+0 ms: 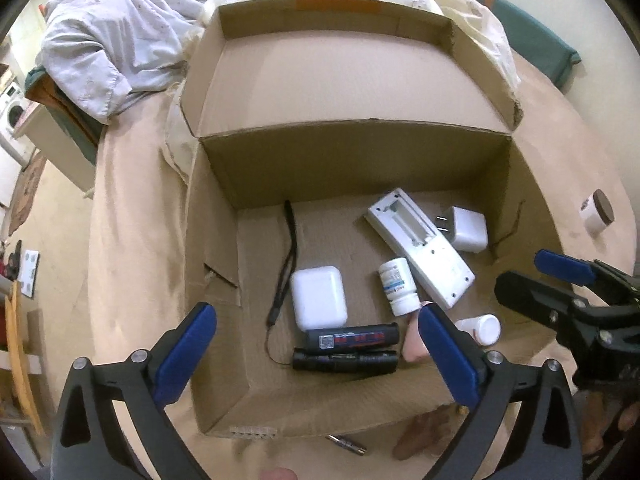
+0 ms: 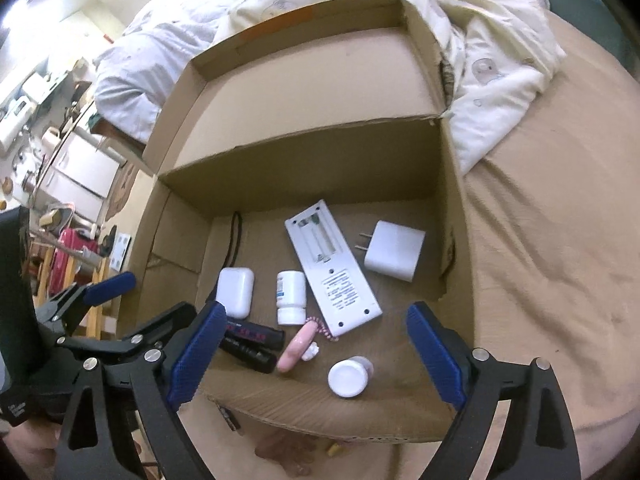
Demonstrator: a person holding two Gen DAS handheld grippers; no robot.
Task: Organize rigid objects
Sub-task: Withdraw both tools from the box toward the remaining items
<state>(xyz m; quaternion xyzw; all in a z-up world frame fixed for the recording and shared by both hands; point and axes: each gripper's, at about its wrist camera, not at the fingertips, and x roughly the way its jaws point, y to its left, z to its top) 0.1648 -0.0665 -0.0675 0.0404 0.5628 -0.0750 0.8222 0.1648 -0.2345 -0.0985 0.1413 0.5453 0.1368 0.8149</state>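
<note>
An open cardboard box (image 1: 224,272) (image 2: 172,256) lies on a bed. Inside lie a white remote (image 1: 420,248) (image 2: 332,264) face down, a white charger plug (image 1: 468,228) (image 2: 394,250), a white earbud case (image 1: 318,298) (image 2: 236,292), a white pill bottle (image 1: 400,286) (image 2: 291,296), two black cylinders (image 1: 348,346) (image 2: 250,344), a pink object (image 2: 298,344), a second white bottle (image 1: 482,328) (image 2: 349,376) and a black cord (image 1: 286,264). My left gripper (image 1: 316,354) and right gripper (image 2: 316,356) hover open and empty above the box's near edge.
A small jar with a brown lid (image 1: 598,210) lies on the tan sheet right of the box. A battery (image 1: 346,443) lies in front of the box. Rumpled bedding (image 1: 112,48) (image 2: 492,48) is piled behind it. Room furniture stands at the left.
</note>
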